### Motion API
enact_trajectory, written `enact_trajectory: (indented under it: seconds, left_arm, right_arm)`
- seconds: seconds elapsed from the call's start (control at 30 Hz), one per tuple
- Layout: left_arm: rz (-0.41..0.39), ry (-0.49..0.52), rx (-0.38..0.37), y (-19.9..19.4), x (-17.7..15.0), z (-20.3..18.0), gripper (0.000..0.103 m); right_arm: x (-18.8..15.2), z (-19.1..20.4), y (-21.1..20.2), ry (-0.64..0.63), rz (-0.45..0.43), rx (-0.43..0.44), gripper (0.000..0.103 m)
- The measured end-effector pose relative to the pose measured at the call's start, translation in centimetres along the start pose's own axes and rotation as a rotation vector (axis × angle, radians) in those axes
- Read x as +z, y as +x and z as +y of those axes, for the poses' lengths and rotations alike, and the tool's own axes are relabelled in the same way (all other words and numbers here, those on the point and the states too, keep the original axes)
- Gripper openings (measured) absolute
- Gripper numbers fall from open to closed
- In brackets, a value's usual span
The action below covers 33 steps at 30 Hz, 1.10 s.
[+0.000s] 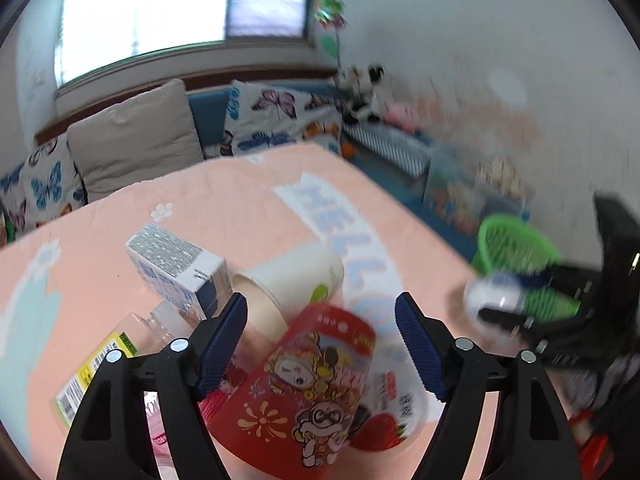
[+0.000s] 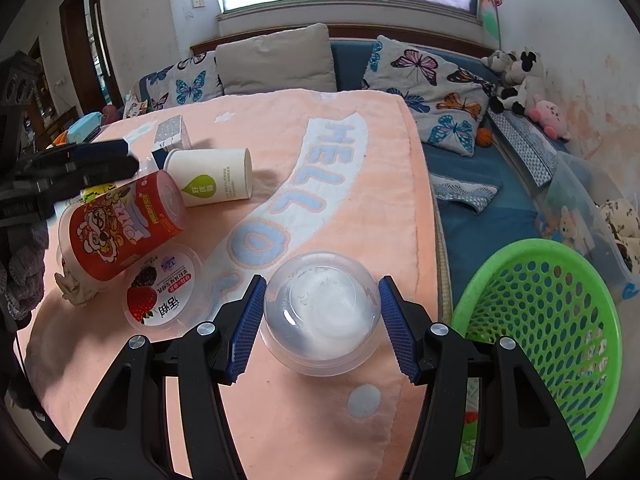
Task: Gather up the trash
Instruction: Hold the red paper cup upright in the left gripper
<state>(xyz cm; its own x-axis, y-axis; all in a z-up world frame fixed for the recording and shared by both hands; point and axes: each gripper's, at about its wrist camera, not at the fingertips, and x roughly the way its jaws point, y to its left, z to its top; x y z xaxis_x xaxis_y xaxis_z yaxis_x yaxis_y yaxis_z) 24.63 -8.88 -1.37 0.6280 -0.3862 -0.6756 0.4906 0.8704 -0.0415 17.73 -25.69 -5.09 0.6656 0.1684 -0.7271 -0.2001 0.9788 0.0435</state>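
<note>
My left gripper (image 1: 322, 312) hangs open over a red cartoon-printed cup (image 1: 316, 380). The cup leans on a strawberry yogurt tub (image 1: 394, 404) with gaps to both pads. Around them lie a white paper cup (image 1: 296, 276) on its side, a blue-and-white carton (image 1: 176, 264) and a clear bottle with a yellow label (image 1: 108, 364). My right gripper (image 2: 322, 280) is shut on an upturned clear plastic cup (image 2: 320, 312), just left of the green basket (image 2: 536, 245). In the right wrist view the red cup (image 2: 120, 224) and the yogurt tub (image 2: 160, 296) lie at the left.
A peach "HELLO" towel (image 2: 320, 420) covers the table. A crumpled tissue (image 2: 76, 288) lies by the red cup. Behind are a blue sofa with butterfly cushions (image 2: 440, 92), plush toys (image 2: 516, 76) and a clear storage bin (image 2: 580, 196) beside the basket.
</note>
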Motion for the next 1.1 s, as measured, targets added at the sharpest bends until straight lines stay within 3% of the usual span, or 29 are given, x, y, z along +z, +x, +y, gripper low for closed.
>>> enact_trajectory:
  seconds: [0.27, 0.37, 0.43, 0.53, 0.8, 1.0, 1.1]
  left_arm:
    - [0.114, 0.162, 0.062, 2.3, -0.5, -1.5, 0.075]
    - [0.127, 0.206, 0.080, 2.7, -0.7, -2.1, 0.058]
    - [0.104, 0.210, 0.097, 2.4, -0.8, -2.2, 0.057]
    - [0.048, 0.169, 0.100, 1.0, -0.6, -1.7, 0.056]
    - [-0.176, -0.126, 0.067, -5.0, -0.4, 2.1, 0.051]
    - [-0.284, -0.203, 0.061, -8.5, -0.1, 2.8, 0.050]
    - [-0.298, -0.226, 0.047, -9.4, 0.3, 2.8, 0.050]
  right_arm:
    - [-0.1, 0.0, 0.1, 0.003, 0.005, 0.000, 0.058]
    - [-0.2, 0.1, 0.0, 0.005, 0.003, 0.001, 0.058]
    - [-0.2, 0.1, -0.1, 0.006, -0.002, 0.000, 0.058]
    - [-0.2, 0.2, -0.6, 0.004, -0.012, -0.001, 0.058]
    - [-0.1, 0.4, -1.8, 0.005, -0.038, 0.000, 0.058]
    - [0.1, 0.8, -2.6, 0.004, -0.055, 0.005, 0.058]
    - [0.2, 0.9, -3.1, 0.009, -0.063, 0.010, 0.058]
